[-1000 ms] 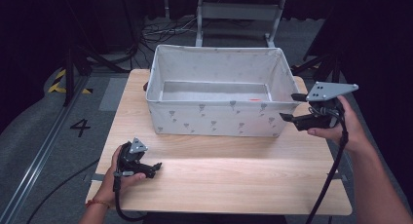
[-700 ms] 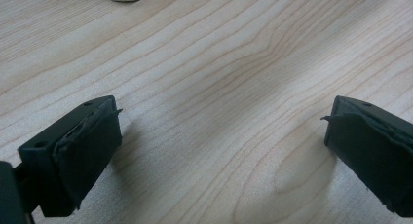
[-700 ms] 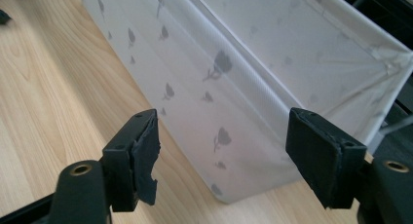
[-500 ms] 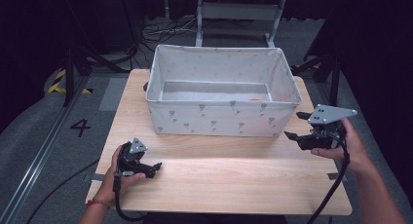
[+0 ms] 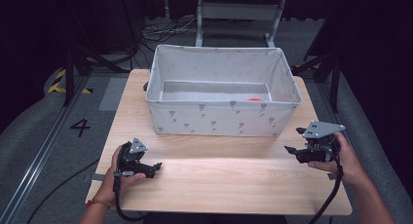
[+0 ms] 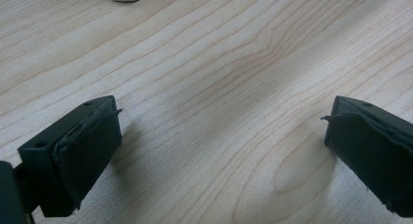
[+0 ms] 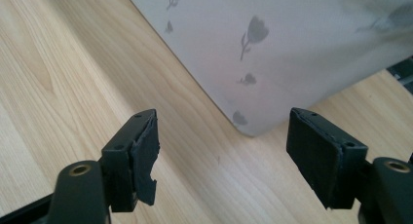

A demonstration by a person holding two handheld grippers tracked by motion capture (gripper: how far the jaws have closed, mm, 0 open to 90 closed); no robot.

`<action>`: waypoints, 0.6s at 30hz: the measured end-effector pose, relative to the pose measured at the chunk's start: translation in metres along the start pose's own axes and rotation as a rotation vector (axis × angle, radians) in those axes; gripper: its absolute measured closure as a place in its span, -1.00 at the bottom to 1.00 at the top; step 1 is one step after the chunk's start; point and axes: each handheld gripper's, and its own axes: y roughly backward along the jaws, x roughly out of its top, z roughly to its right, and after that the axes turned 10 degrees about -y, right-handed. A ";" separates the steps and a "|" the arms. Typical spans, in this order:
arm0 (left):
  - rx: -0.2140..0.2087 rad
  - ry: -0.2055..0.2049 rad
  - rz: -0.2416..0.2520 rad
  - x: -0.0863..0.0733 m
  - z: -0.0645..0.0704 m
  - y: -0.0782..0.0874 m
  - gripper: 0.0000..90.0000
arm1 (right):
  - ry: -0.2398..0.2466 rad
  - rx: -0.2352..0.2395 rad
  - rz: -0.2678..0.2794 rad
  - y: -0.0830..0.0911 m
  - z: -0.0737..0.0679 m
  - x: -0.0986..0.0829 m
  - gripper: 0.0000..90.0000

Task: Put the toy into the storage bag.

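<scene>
A white fabric bin (image 5: 221, 118) printed with small grey tulips stands at the back of the wooden table (image 5: 219, 177). A small red thing (image 5: 253, 99) lies inside it near the right front. My left gripper (image 5: 155, 168) rests low at the table's front left, open, with bare wood between its jaws (image 6: 221, 151). My right gripper (image 5: 291, 150) hovers at the front right, open and holding nothing. It points at the bin's near right corner (image 7: 248, 126), a short way off.
The table's front edge lies just under both hands. Beyond the table are dark floor, cables (image 5: 160, 29) and a metal frame (image 5: 238, 12). A floor marking "4" (image 5: 80, 127) lies to the left.
My right gripper has come down and toward the front, from beside the bin's right rim to low over the table. The left gripper has stayed put.
</scene>
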 end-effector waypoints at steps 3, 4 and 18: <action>0.000 0.000 0.000 0.000 0.000 0.000 -0.99 | -0.013 0.011 -0.012 -0.004 0.000 -0.007 -0.37; 0.000 0.000 0.000 0.000 0.000 0.000 -0.99 | -0.016 0.003 -0.019 -0.007 -0.001 -0.012 -0.37; -0.002 0.002 0.000 0.000 0.000 0.000 -0.99 | -0.060 0.001 -0.040 -0.025 0.000 -0.049 -0.38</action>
